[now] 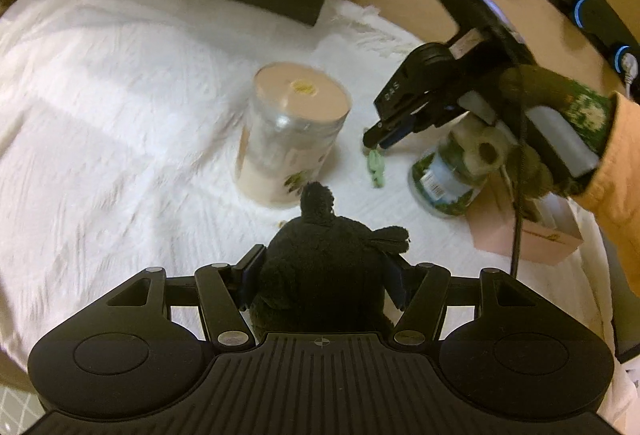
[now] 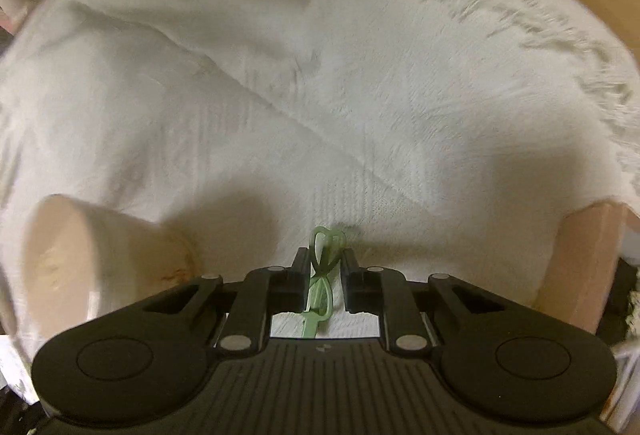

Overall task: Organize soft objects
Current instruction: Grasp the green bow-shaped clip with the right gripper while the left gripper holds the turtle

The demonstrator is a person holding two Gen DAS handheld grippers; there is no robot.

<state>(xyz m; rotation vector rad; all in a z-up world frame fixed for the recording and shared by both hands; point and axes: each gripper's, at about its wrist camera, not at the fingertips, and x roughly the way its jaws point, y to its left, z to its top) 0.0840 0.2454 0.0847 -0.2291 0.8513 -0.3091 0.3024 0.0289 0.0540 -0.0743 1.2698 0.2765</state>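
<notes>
At the bottom centre of the left wrist view, a black plush toy (image 1: 320,255) is clamped between the fingers of the left gripper (image 1: 324,275), carried above the white blanket (image 1: 120,95) that covers the surface. A clear pink-lidded jar (image 1: 292,135) stands upright at mid-frame, and a smaller jar (image 1: 452,171) with white fluffy pieces in it is seen to the right, beside a pink box (image 1: 532,239). Between the jars, the right gripper (image 1: 374,141) is seen with its tips nearly together on a small green looped piece (image 1: 376,163) that lies on or just above the blanket; contact with the cloth cannot be told.

In the lower centre of the right wrist view, the green looped piece (image 2: 324,267) is seen between the narrowly spaced fingers of the right gripper (image 2: 325,267); whether it is firmly pinched cannot be told. The blanket (image 2: 320,75) fills the rest of the frame.

The task is judged to be partway done: some soft pieces are already in the smaller jar, while the plush and the green piece are yet to be placed.
</notes>
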